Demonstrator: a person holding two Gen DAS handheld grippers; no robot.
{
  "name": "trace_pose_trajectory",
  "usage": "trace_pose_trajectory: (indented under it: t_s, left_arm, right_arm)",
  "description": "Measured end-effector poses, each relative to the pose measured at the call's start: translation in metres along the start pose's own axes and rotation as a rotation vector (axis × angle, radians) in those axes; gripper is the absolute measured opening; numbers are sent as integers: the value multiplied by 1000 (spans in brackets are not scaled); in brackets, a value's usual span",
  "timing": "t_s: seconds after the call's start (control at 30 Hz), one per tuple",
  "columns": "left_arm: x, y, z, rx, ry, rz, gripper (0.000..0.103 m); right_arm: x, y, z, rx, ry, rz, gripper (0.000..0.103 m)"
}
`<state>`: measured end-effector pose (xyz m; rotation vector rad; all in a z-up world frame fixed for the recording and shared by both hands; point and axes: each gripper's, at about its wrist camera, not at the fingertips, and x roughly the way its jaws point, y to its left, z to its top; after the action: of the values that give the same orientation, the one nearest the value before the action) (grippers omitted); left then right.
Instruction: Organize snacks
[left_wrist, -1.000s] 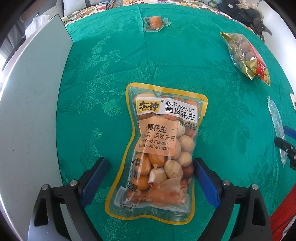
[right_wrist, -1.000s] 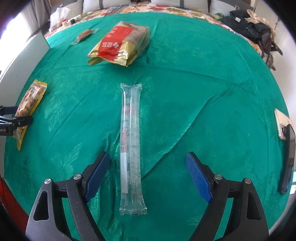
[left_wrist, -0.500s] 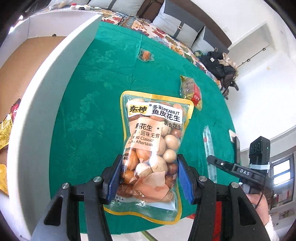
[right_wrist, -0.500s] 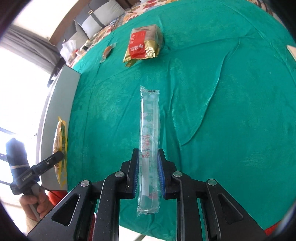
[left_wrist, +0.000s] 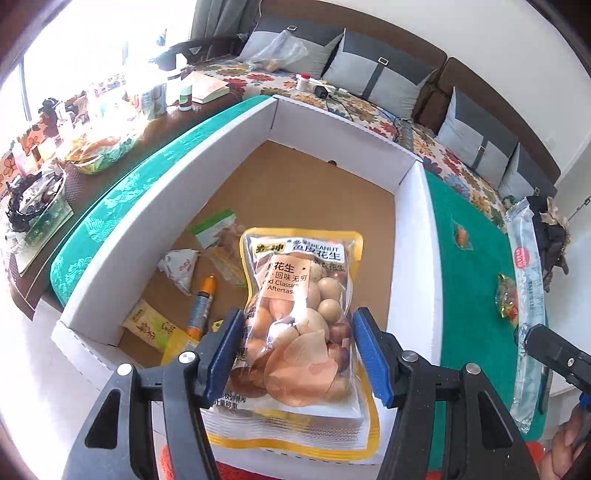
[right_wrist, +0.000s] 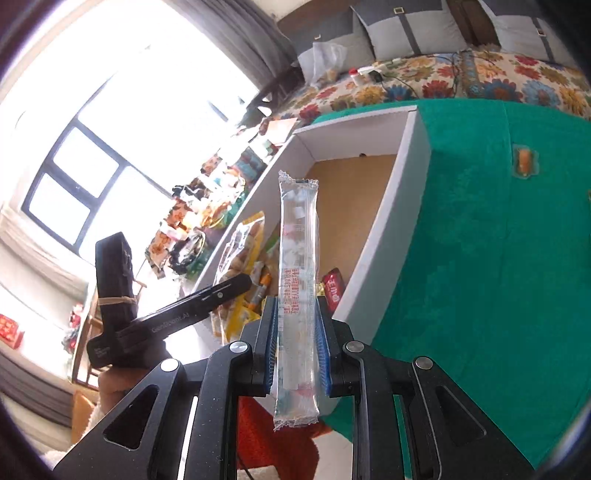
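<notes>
- Over the white cardboard box (left_wrist: 229, 162), low in the frame centre, the left gripper (left_wrist: 297, 354) carries the peanut bag (left_wrist: 301, 314); its jaws are opening, the bag between them.
- Right gripper (right_wrist: 297, 347) clamps the long clear snack stick (right_wrist: 298, 280), frame centre.

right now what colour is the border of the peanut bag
Yellow; the peanut bag shows best in the left wrist view.
</notes>
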<state>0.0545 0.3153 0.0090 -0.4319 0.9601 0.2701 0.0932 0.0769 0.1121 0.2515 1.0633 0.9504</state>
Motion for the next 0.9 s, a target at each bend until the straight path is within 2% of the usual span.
trace_pose_trajectory:
  t_s: [0.03, 0.07, 0.1, 0.13, 0.17, 0.23, 0.37, 0.43, 0.53, 0.63, 0.7, 0.83, 0.9]
  left_arm:
    - [6, 9, -3, -9, 7, 20, 72]
    - [11, 17, -5, -27, 18, 36, 77]
    - [15, 25, -10, -54, 27, 51, 80]
    - [14, 34, -17, -82, 26, 53, 80]
    - [13, 37, -22, -105, 21, 43, 80]
    - [9, 36, -33, -118, 10, 16, 81]
    - [-10, 7, -49, -47, -30, -8, 81]
    - [-16, -21, -52, -2, -50, -57, 82]
    - [-24, -75, -55, 82, -69, -157, 88]
    - [-30, -137, -64, 195, -82, -250, 98]
    - [-25, -177, -73, 268, -77, -293, 102]
    - [17, -245, -99, 392, 12, -298, 102]
    - [48, -268, -114, 436, 46, -262, 102]
  right_arm:
    - [11, 7, -1, -11, 3, 14, 24]
    - [23, 12, -2, -24, 5, 13, 26]
    - [34, 13, -5, -33, 19, 12, 40]
    - [43, 11, -10, -31, 41, 6, 59]
    - [45, 3, -15, -26, 53, -6, 61]
    - [43, -19, -26, -20, 51, -24, 61]
    - [7, -73, -48, -66, 15, -107, 61]
    - [-15, -103, -64, -123, -14, -224, 64]
    - [-42, -164, -85, -190, -20, -471, 66]
    - [-72, -224, -106, -168, -22, -685, 66]
    - [-99, -253, -120, -119, -69, -780, 66]
    - [-137, -287, -132, 4, -178, -853, 66]
    - [-143, -295, -127, 30, -186, -872, 66]
